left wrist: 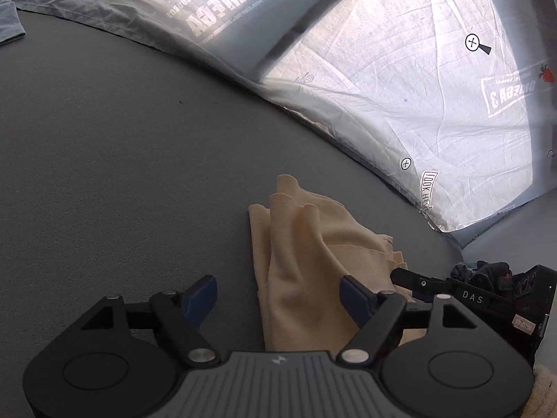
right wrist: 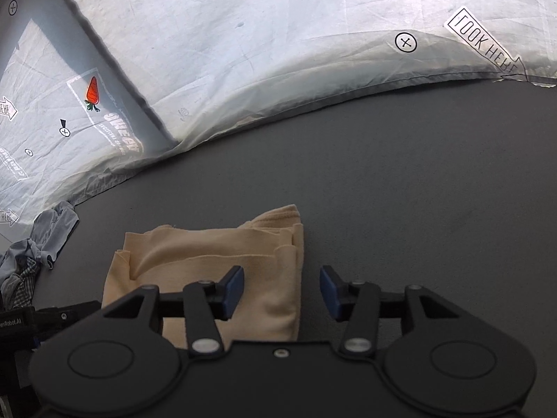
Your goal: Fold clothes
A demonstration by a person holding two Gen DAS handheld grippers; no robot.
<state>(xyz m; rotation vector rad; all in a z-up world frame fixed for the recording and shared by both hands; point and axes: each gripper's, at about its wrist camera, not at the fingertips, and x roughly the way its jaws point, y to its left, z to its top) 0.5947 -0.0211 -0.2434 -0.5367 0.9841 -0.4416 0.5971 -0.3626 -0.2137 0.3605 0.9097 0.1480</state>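
Cream knit garment [left wrist: 313,261] lies folded in a loose bundle on the grey table [left wrist: 122,174], lower centre of both wrist views. Left gripper [left wrist: 278,299]: jaws spread wide, holding nothing; bundle sits between and just ahead of its fingers, toward the right one. Right gripper [right wrist: 282,291]: jaws apart, empty; bundle's right edge runs up between them. Long axis runs away from both claws. Neither clearly nearer. Unfolded clothes [right wrist: 38,254] at left edge.

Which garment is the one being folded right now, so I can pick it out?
On the dark grey table, look just ahead of both open tongs. The cream garment lies there, folded into layers. It is the only pale yellow cloth; the crumpled blue-grey clothes lie apart by the white sheet.
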